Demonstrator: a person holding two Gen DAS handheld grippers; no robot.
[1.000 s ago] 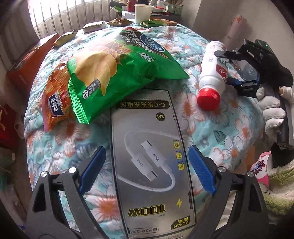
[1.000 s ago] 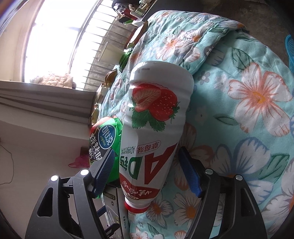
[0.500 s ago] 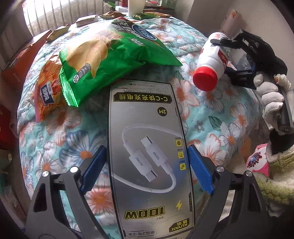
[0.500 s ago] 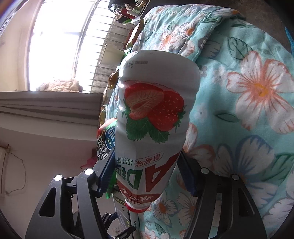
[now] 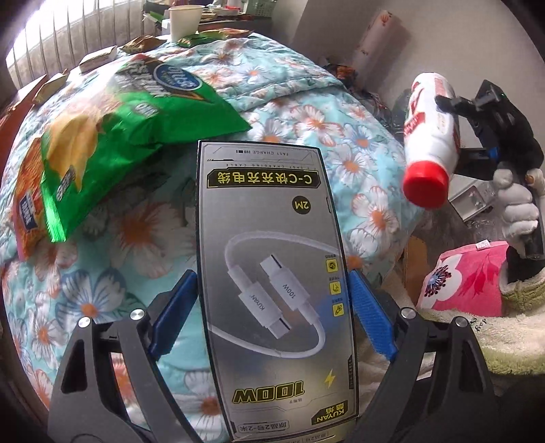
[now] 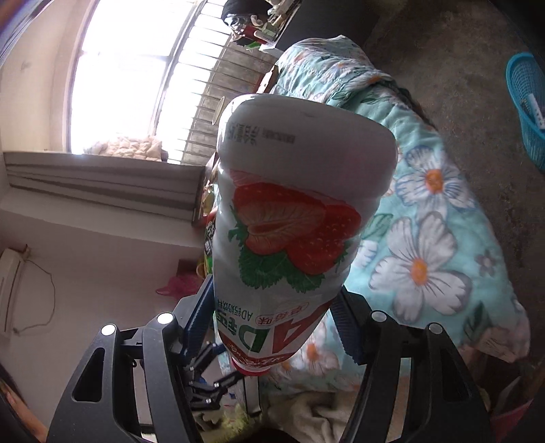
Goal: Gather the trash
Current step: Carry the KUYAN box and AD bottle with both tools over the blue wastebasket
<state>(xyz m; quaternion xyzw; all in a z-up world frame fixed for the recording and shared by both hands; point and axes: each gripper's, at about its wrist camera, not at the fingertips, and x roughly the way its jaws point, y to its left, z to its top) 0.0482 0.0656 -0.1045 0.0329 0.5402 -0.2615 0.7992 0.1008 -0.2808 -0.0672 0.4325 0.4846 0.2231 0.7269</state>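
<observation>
My right gripper (image 6: 272,327) is clamped on the white plastic strawberry-print drink bottle with a red cap (image 6: 289,218); a second ago the bottle lay on the turquoise floral quilt (image 5: 306,102), now it hangs in the air off the quilt's right edge, cap end tilted down toward me. The right jaws were closing within that second and both blue pads press the bottle's neck end. My gloved right hand (image 5: 517,208) shows in the left wrist view, well right of the quilt.

My left gripper (image 5: 272,313) grips the flat grey cardboard charging-cable box (image 5: 272,272) across its width, blue pads against both long edges. The box now reaches past the quilt's near edge, over the beige fleece (image 5: 477,337); before, it sat fully over the quilt.

The green crisp bag (image 5: 119,136) and the orange snack packet (image 5: 29,204) lie on the quilt's left part, overlapping, same spots as before. Small brown wrappers (image 5: 139,42) and a white paper cup (image 5: 184,22) sit at the far edge by the window bars.

Open room: bare concrete floor (image 6: 460,68) right of the quilt, a blue mesh basket (image 6: 526,102) at its far right edge. Quilt's right half is free of items. A pink flowered cushion (image 5: 466,276) lies below the bottle, apart from it.
</observation>
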